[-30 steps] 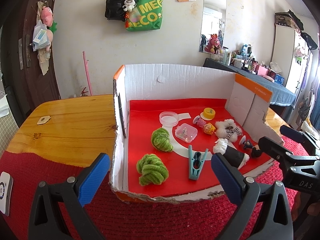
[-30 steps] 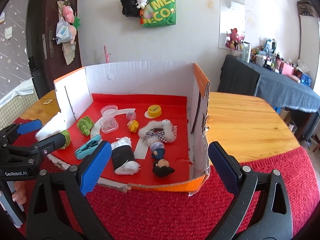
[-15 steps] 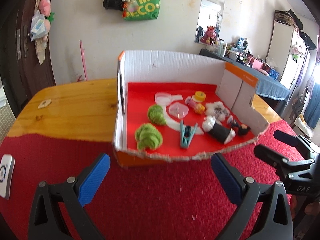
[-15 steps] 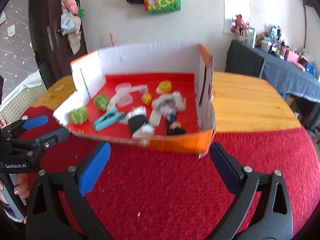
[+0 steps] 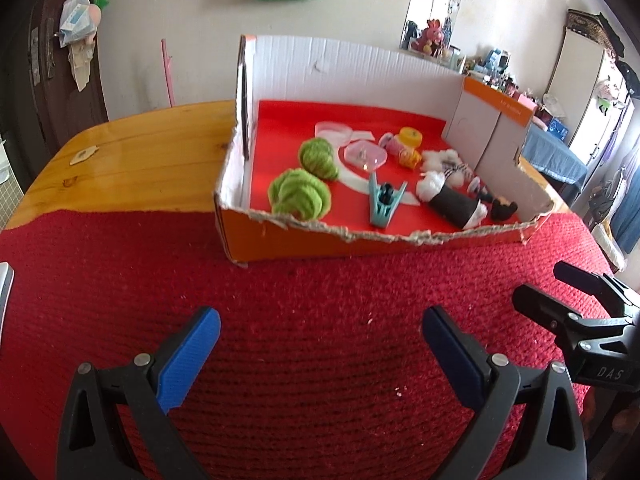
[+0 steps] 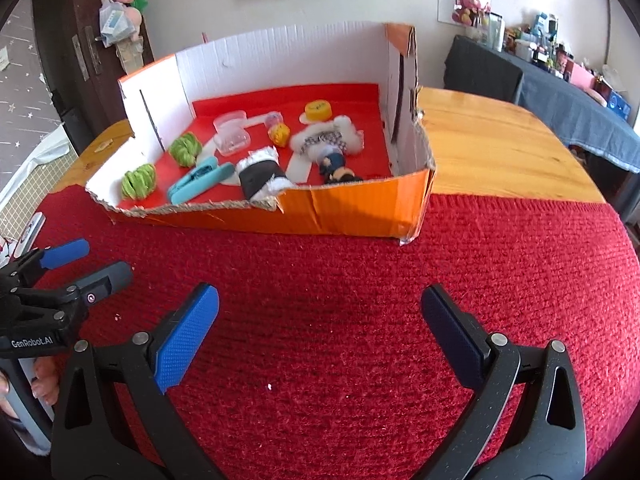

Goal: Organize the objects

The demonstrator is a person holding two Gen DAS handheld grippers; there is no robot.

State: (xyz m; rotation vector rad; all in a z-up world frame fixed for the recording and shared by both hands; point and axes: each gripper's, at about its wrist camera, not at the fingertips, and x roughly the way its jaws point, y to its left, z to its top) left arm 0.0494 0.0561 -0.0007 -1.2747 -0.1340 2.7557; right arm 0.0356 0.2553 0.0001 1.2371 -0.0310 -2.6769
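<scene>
Both of my grippers hang over the red mat [image 5: 304, 300] with their fingers spread wide and nothing between them: my left gripper [image 5: 320, 340] and my right gripper [image 6: 318, 326], side by side. Ahead of them sits the cardboard box [image 6: 352, 212], half on the mat, half on the wooden table [image 6: 500, 144]. On its red floor lie two green yarn balls [image 5: 300, 194], a teal clip [image 5: 384, 202], a clear plastic case [image 5: 362, 156], a yellow cap [image 6: 318, 110] and small dolls [image 6: 326, 142].
</scene>
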